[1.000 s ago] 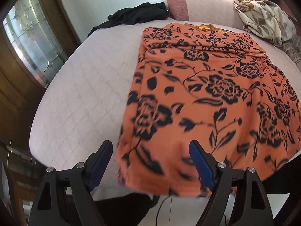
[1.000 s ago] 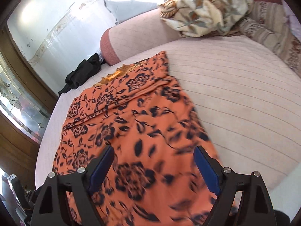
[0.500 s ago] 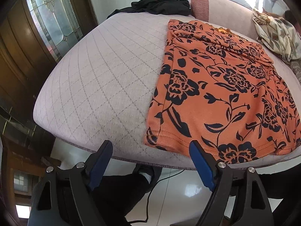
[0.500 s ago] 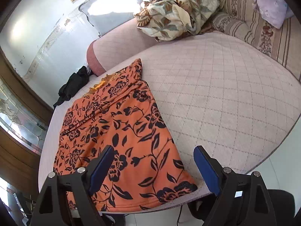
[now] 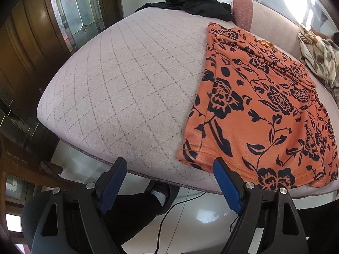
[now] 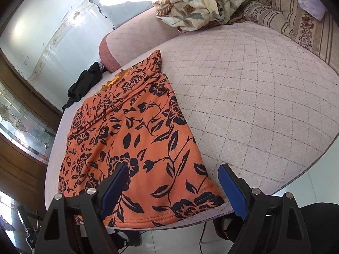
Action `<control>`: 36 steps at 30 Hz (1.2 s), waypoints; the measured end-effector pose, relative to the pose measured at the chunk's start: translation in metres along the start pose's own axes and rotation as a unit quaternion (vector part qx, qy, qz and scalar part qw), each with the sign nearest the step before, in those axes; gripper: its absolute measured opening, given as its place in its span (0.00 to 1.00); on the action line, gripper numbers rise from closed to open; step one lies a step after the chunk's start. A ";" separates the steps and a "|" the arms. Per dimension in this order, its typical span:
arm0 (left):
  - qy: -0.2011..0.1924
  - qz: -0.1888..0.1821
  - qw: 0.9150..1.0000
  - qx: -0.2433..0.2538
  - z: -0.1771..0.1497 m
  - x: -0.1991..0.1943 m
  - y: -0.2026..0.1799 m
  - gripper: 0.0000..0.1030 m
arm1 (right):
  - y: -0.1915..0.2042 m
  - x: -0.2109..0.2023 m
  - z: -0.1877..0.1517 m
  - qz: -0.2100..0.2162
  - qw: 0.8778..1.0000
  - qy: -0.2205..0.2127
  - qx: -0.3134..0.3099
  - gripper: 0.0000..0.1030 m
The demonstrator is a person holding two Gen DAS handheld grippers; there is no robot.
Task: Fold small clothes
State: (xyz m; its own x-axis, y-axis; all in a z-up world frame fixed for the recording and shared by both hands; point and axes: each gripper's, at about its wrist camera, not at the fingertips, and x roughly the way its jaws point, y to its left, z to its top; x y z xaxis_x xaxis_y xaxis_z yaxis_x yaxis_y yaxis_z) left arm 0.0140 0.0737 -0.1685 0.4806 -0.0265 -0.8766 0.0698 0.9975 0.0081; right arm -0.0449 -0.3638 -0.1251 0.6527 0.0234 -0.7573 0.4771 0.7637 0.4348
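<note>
An orange garment with a black flower print (image 5: 260, 110) (image 6: 135, 139) lies flat on the quilted pale cushion (image 5: 131, 89) (image 6: 250, 97), its hem at the near edge. My left gripper (image 5: 169, 169) hovers open in front of the cushion edge, just left of the garment's near left corner. My right gripper (image 6: 172, 175) is open above the hem near the garment's right corner. Nothing sits between either pair of blue pads.
A black garment (image 5: 190, 5) (image 6: 84, 84) lies at the cushion's far side. A floral blanket (image 6: 203, 2) (image 5: 317, 53) is heaped on the sofa back by striped pillows (image 6: 296, 19). Wooden glass-panelled doors (image 5: 76, 10) stand left. A person's leg (image 5: 131, 209) and a cable (image 5: 169, 213) are on the floor below.
Both grippers have pulled back from over the garment toward the cushion's near edge, the left one shifting left off the cloth. The garment now lies spread and still. Both stayed open.
</note>
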 end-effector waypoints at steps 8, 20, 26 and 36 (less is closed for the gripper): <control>-0.015 -0.007 1.000 -0.015 0.001 -0.005 0.008 0.81 | -0.006 -0.002 -0.002 0.018 1.000 0.004 0.023 0.86; -0.008 -0.062 0.998 -0.007 0.001 -0.003 0.007 0.68 | -0.028 0.009 -0.012 0.036 0.997 0.030 0.067 0.86; 0.004 -0.071 0.997 -0.004 0.011 0.013 0.006 0.68 | -0.033 0.030 -0.017 0.019 0.996 0.043 0.081 0.84; 0.023 -0.120 0.992 0.010 0.013 0.024 0.000 0.25 | -0.005 0.042 -0.023 -0.018 0.998 0.061 -0.004 0.31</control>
State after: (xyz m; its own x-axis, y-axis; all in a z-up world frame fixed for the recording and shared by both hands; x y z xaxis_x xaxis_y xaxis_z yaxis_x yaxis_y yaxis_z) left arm 0.0365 0.0718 -0.1832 0.4071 -0.2595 -0.8758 0.1942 0.9615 -0.1946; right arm -0.0333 -0.3516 -0.1703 0.5585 0.0731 -0.8262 0.4944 0.7705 0.4024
